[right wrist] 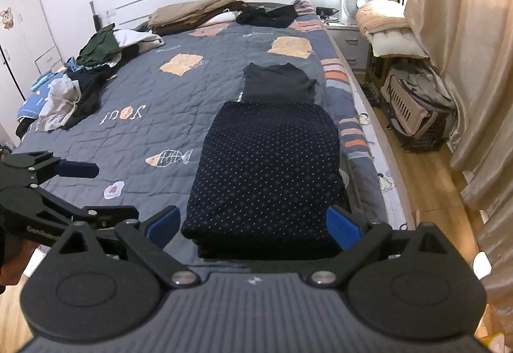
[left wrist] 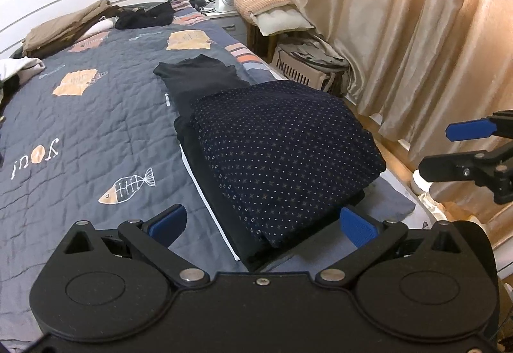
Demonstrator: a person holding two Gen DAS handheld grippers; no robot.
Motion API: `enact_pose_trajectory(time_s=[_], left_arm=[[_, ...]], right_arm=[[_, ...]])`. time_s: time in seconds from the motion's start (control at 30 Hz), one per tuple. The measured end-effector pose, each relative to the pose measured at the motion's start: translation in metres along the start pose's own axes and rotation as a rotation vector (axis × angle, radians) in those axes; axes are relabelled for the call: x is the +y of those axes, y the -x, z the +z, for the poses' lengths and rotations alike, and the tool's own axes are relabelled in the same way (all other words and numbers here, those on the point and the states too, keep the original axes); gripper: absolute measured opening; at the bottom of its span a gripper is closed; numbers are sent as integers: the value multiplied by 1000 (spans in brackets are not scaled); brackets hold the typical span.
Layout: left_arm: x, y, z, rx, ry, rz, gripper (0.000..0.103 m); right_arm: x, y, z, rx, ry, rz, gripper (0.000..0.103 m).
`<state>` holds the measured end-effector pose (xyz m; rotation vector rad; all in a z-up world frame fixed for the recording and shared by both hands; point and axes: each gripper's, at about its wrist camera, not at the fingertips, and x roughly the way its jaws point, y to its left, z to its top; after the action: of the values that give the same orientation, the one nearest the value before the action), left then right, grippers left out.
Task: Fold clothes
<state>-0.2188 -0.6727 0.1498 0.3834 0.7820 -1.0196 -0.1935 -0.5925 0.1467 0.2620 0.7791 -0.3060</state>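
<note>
- Because the dotted navy garment (right wrist: 266,167) sits folded on top of a stack of darker folded clothes near the right edge of the bed (right wrist: 154,116), a careless push from either side could slide it toward the floor.
- The left gripper (left wrist: 261,221) has its fingers spread wide, holding nothing, with the stack's near corner between them; closing here would likely pinch several layers at once and pull the folds apart.
- The right gripper (right wrist: 253,225) is likewise wide open and empty, its fingers either side of the stack's near edge; lifting from one edge only could let the top piece unroll.
- Count, as far as I can tell: one dotted navy garment; at least two dark layers under it, exact number hidden; one dark grey folded garment (right wrist: 277,82) just beyond the stack.
- One loose pile of unfolded clothes (right wrist: 80,80) lies at the bed's left side, one black heap (right wrist: 266,16) and one brown folded bundle (right wrist: 192,13) near the headboard.
- Two grippers; one fan (right wrist: 357,0).
</note>
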Motion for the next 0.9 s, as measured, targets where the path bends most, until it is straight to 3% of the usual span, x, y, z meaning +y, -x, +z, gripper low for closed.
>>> enact_pose_trajectory(time_s=[0.9], left_arm=[[-3,0,-5,14,-5,-8,103]], right_arm=[[7,-1,-4,27,13,9,98]])
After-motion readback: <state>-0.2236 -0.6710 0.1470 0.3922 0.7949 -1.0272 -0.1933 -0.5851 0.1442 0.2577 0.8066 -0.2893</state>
